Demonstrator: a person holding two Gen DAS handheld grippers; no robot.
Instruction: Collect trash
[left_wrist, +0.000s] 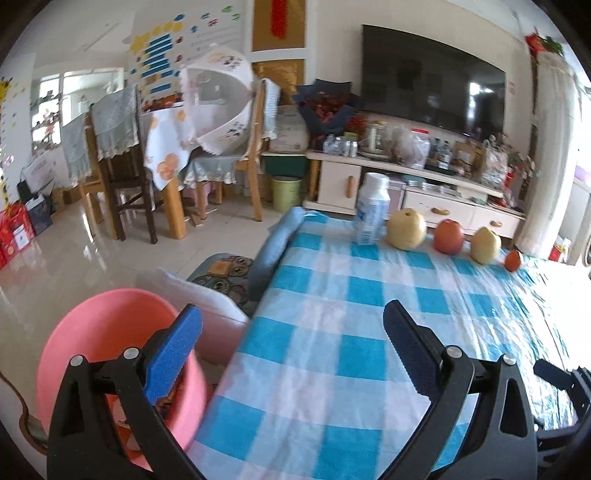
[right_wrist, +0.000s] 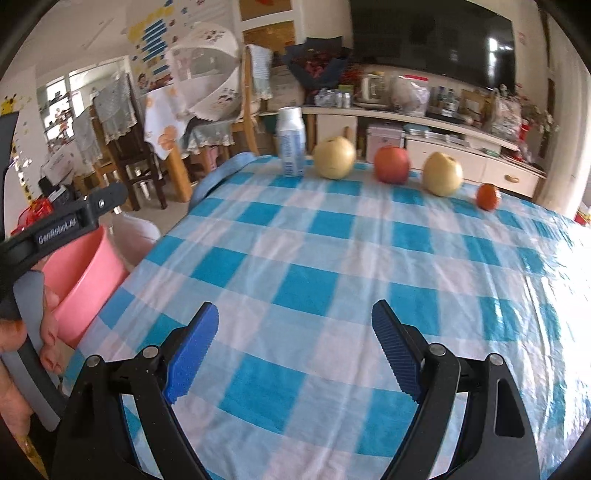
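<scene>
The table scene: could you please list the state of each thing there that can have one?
Left tool: open, empty, partly over the bin.
Right tool: open, empty, above the tablecloth.
Bottle: upright, capped.
Pink bin: upright beside the table, scraps inside.
TV: off.

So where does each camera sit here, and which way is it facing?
Left wrist: over the table's left edge, facing bottle, fruit and TV; open left gripper above the pink bin.
Right wrist: over the table, facing likewise; open right gripper shows, plus the left hand.
Shared: bottle, fruit, bin.
</scene>
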